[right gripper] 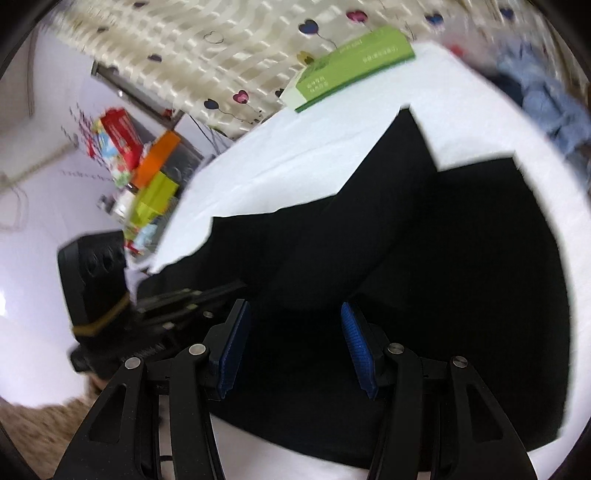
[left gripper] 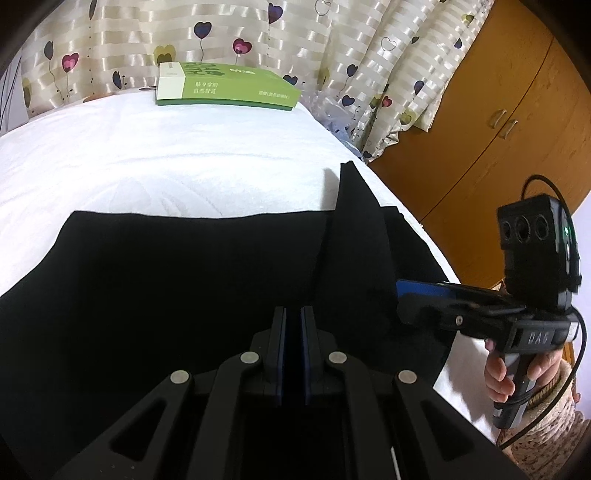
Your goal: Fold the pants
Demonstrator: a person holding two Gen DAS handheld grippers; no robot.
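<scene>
Two tongs work the black pants spread on the white bed: the left tongs clenched, apparently pinning cloth (hard to confirm), the right tongs released above a raised fold.

A home bedroom — white bed, heart-print curtains, wooden wardrobe.

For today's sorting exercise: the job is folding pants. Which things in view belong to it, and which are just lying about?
Belongs to the job:
black pants
left tongs, nearly shut
right tongs, open
white bed surface

Just lying about:
green box
colourful boxes
blue cloth
heart-print curtain
wooden cabinet
</scene>
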